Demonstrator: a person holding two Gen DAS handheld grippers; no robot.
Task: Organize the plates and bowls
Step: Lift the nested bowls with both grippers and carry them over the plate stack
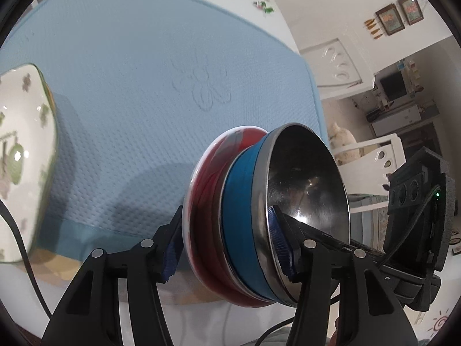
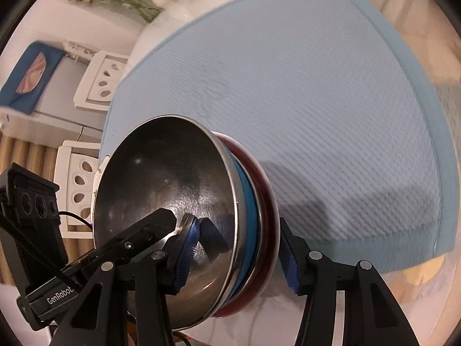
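both your left gripper (image 1: 230, 256) and right gripper (image 2: 236, 259) clamp the nested red-and-steel bowl stack (image 1: 259, 216), opposite rims, over the blue textured mat (image 1: 129, 86).

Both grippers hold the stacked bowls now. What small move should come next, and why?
Probably carry the stack toward the floral dish at the mat's left side, keeping both grips. The steel bowl sits nested in the blue and red ones, the left gripper and right gripper each clamp the stack's rims, and its shadow suggests it is lifted.

Left gripper (image 1: 230, 250) and right gripper (image 2: 234, 255) both clamped, angled downward.
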